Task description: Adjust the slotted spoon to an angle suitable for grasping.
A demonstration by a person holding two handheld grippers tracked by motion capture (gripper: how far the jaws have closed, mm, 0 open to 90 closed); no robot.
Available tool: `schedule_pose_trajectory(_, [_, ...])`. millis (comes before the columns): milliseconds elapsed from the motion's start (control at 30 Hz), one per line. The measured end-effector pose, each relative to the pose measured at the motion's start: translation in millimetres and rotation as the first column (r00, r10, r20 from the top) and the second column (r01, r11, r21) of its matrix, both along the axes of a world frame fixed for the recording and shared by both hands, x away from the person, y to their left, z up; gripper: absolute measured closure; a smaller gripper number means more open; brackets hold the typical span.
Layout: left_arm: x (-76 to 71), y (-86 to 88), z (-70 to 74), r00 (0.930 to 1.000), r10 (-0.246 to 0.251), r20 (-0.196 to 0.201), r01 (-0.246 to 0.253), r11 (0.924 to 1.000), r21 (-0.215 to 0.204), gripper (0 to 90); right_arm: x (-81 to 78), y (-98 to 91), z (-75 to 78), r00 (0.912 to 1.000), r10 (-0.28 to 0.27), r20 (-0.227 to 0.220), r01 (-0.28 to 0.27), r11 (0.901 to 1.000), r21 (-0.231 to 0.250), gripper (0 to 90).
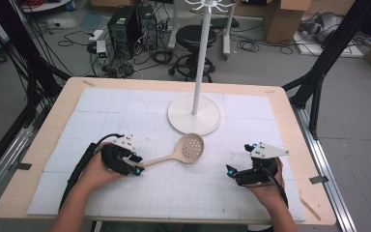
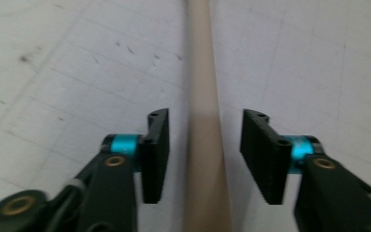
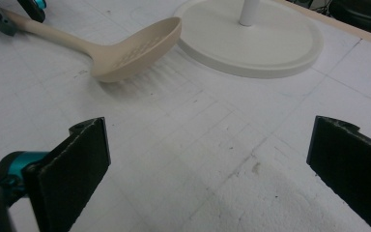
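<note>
At about eight o'clock on the white gridded mat (image 1: 125, 111) that covers the desk (image 1: 43, 140), the left gripper (image 1: 136, 164) sits low at the tail of a beige slotted spoon (image 1: 183, 151); in the left gripper view its jaws stand apart with the spoon's handle (image 2: 204, 121) running straight up between them, a clear gap on either side, so nothing is clamped yet. The spoon lies flat near the middle of the mat, handle pointing toward eight o'clock and its perforated bowl (image 3: 135, 46) toward one o'clock, just short of the round base (image 1: 194, 116) of a white hanging stand (image 1: 202, 53) whose hooked top rises at twelve o'clock. The spoon looks like a light, rigid moulded piece, probably plastic or nylon, though the finish is too blurred to be sure; its smooth rounded handle may roll or slip between hard jaws, so a hold square across the handle, a little in from the very end, seems safest, and the long lever of the bowl will likely make it droop if taken too near the tip. The bowl itself is broad and curved, a poor place to pinch. At about four o'clock the right gripper (image 1: 234, 173) rests on the mat, well apart from the spoon, its jaws spread wide over bare mat in the right gripper view.
</note>
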State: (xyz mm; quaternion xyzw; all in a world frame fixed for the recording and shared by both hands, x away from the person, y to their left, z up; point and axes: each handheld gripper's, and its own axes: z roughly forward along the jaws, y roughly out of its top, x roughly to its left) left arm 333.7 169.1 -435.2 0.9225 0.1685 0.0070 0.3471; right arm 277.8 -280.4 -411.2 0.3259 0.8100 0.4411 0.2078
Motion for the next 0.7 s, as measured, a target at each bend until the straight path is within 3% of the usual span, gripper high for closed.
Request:
schedule_pose_trajectory(100, [-0.2,-1.1,0.4,0.9996,-0.027,0.009,0.027,0.9996,-0.006,71.1,-0.3,1.0,0.2,1.0,0.002,0.001,-0.002,1.0,-0.003,0.5])
schedule_pose_trajectory(433, [-0.9,-17.8,0.7,0.9966,-0.075,0.035,0.075,0.9972,0.002,71.9,-0.2,5.0,1.5,0.9999,0.013,0.004,-0.013,0.9999,-0.007,0.5])
schedule_pose_trajectory(700, [1.9,-58.8,0.9,0.9861,-0.162,0.036,0.162,0.9868,0.002,71.1,-1.2,4.7,4.3,0.9997,0.019,0.012,-0.019,0.9998,0.006,0.5])
